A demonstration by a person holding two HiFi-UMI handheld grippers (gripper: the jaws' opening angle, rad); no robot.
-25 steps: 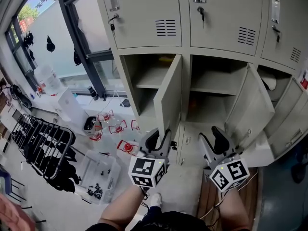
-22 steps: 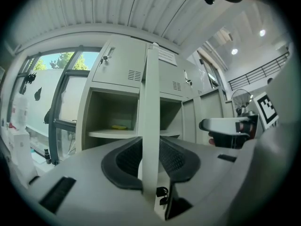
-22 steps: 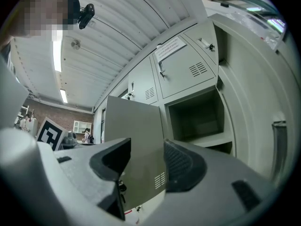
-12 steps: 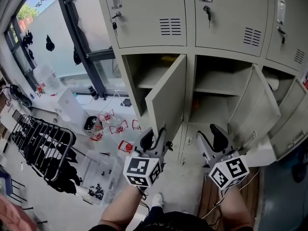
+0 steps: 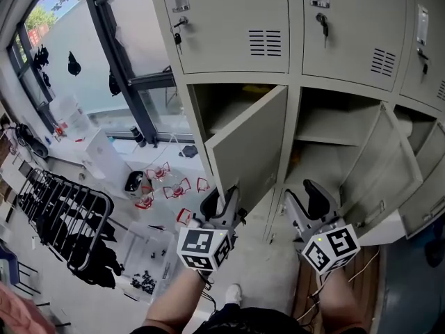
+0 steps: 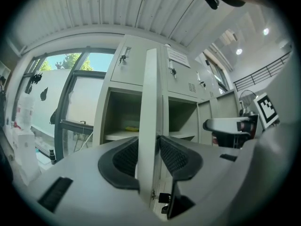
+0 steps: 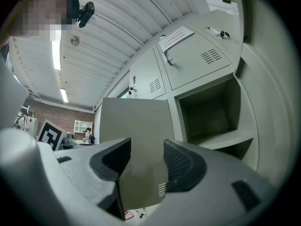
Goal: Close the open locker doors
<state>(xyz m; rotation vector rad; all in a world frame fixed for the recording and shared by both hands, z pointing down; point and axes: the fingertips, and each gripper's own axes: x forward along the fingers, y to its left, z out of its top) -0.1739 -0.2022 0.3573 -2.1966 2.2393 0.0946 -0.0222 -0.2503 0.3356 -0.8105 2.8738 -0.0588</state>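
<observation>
Left gripper (image 5: 221,202) straddling left door (image 5: 252,145) edge; jaws just been opening, pads sitting loose. Right gripper (image 5: 306,199) hanging jaws apart, facing right door (image 5: 391,164), gripping nothing.

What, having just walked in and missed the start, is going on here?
A person holds a claw in each hand at a bank of lockers. The left claw has the edge of the left open door between its jaws, which have just been opening; that door stands partly open. The right claw is open, facing the wide-open middle door.
</observation>
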